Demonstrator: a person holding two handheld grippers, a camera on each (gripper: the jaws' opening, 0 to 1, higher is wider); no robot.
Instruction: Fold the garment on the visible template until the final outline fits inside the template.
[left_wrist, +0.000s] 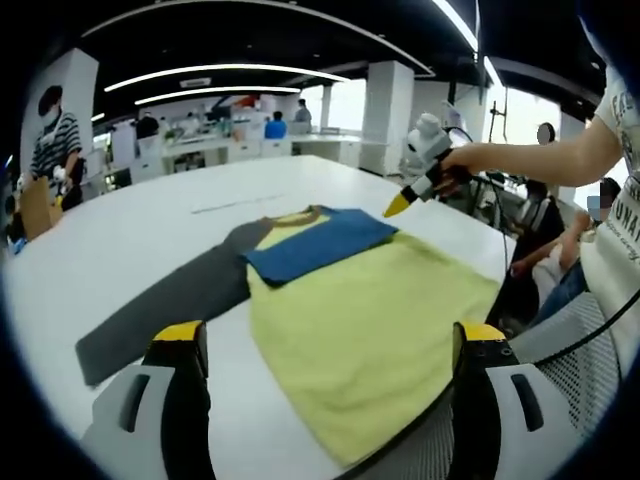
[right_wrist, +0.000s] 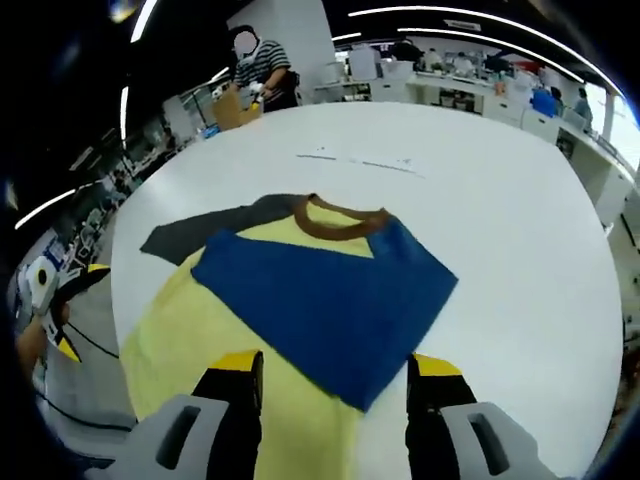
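Table (left_wrist: 150, 215): white, smooth, wide, rounded far edge. Plenty of bare top all round the shirt; near edge runs just under your left gripper.

Shirt (left_wrist: 370, 310): lies flat on table, approx. centre. Soft knit, yellow body, brown collar (right_wrist: 340, 222). Blue sleeve (right_wrist: 330, 300) folded in across the chest, a crisp slanted rectangle, corners sharp. Grey sleeve (left_wrist: 160, 310) stretched out flat on bare table, long tapering strip. In the left gripper view the hem corner comes right to the near table edge.

Marks (right_wrist: 360, 160): faint thin lines on the table beyond the collar; too small to read.

Left gripper (left_wrist: 330, 345): yellow-tipped black jaws on grey bodies, spread wide, nothing between them; they straddle the yellow body from above.

Right gripper (right_wrist: 335, 375): same build, jaws apart, empty, over the blue sleeve's near corner. Seen from the left gripper view it hangs above the table beyond the blue sleeve, your hand (left_wrist: 465, 160) round it; whether it touches cloth, can't tell.

Writing: dark letters on your white tee (left_wrist: 625, 200), partly cut off, not readable in full.

Bkgd: open-plan room, strip lights, desks, person in striped top (right_wrist: 262, 65) beyond the far table edge.
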